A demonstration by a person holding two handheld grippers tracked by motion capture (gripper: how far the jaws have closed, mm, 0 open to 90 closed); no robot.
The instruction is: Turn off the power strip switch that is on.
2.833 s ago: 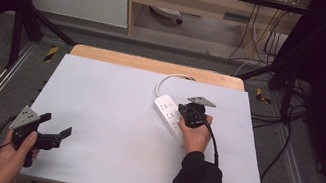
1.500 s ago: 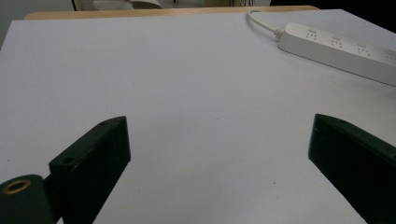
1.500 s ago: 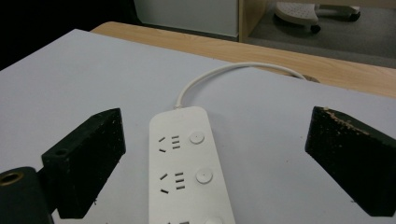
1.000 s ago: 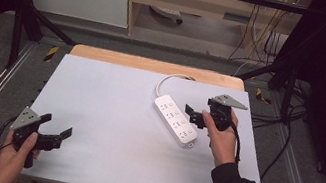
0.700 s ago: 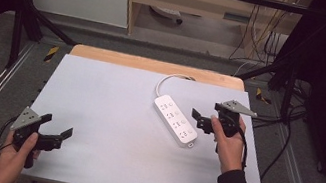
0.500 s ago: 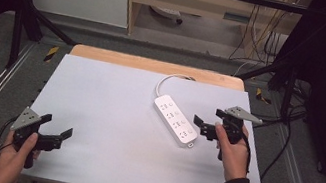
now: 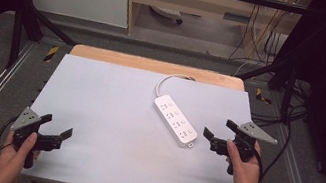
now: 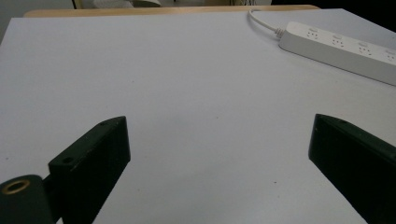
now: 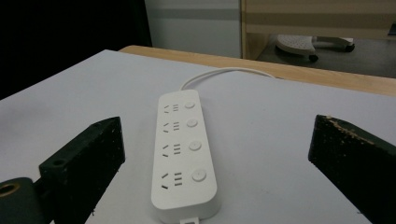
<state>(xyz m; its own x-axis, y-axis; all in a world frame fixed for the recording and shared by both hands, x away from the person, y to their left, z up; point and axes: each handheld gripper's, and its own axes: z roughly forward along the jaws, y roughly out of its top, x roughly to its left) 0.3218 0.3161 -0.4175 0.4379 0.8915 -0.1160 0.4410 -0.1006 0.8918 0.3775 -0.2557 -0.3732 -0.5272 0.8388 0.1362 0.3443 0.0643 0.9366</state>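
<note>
Strip (image 7: 175, 119): white, 4 sockets, flat on mat (image 7: 106, 112), 1 o'clock.
Left gripper (image 7: 56, 130): 8 o'clock, jaws apart, empty.
Right gripper (image 7: 217, 132): 4 o'clock, jaws apart, empty.

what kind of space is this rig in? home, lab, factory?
Most likely a lab or workshop data-collection station: a table with a plain white top inside a dark metal frame, loose cables at the back wall, and only a white power strip laid out.
</note>
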